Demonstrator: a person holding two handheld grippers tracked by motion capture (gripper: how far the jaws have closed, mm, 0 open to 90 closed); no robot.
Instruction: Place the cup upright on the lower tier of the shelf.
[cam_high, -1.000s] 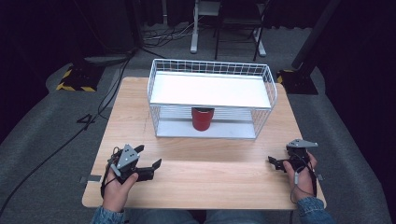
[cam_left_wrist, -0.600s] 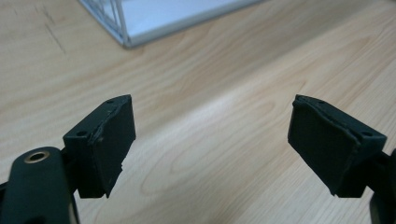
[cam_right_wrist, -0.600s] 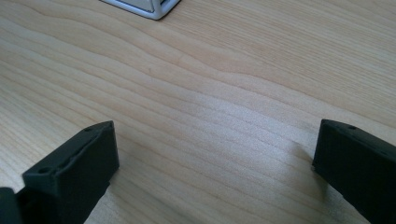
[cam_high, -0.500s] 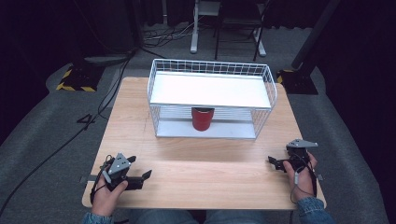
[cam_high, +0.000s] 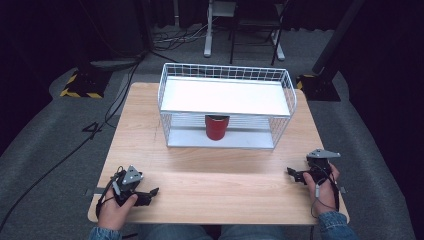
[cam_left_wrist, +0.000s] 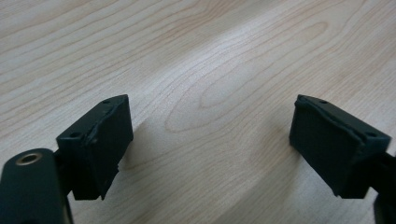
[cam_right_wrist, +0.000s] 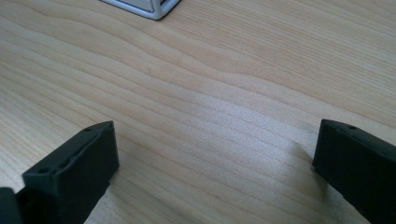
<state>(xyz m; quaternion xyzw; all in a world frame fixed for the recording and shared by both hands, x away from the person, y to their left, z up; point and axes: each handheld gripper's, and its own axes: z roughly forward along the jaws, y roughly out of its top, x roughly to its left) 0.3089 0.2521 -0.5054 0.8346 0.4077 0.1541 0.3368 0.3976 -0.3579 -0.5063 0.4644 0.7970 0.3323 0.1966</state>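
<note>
Both grippers, left gripper (cam_high: 150, 192) and right gripper (cam_high: 295, 173), rest wide open and empty on the wooden table (cam_high: 220, 190), whose grain their own views show close, while the high view adds the red cup (cam_high: 217, 127) inside the white wire basket (cam_high: 227, 72), dark room beyond.

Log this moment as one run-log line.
left gripper: open, empty, low at near table edge | right gripper: open, empty, on wooden table | red cup: upright on wire rack lower shelf, untouched

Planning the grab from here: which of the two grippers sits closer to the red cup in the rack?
It's hard to call; the left gripper lies nearer the table's front edge, while the right gripper sits slightly farther forward, so it looks marginally closer to the red cup.
</note>
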